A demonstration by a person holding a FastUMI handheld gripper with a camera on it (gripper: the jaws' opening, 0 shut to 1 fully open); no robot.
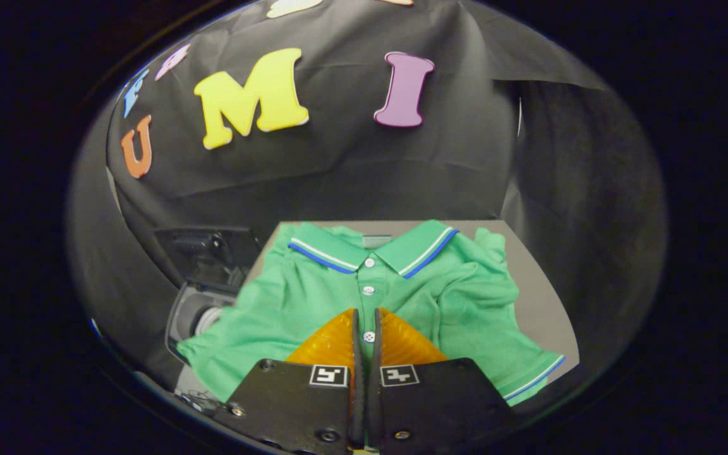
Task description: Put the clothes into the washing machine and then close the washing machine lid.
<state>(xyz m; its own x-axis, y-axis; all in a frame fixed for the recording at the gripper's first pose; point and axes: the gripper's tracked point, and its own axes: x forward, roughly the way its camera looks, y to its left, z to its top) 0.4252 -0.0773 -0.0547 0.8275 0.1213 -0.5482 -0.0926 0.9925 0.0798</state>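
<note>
Tongs [364, 319] nearly closed over green polo shirt [364, 297], grip unclear, washing machine [203, 284] beside shirt's edge

Shirt [313, 303]: green, collar and sleeve edges with white and blue stripes, 3 white buttons.
Fingers [332, 341]: orange, ribbed, with black edges.
Gripper [366, 328]: black body, 2 black-and-white square markers.
Table [544, 303]: grey.
Washing machine [196, 309]: dark grey.
</note>
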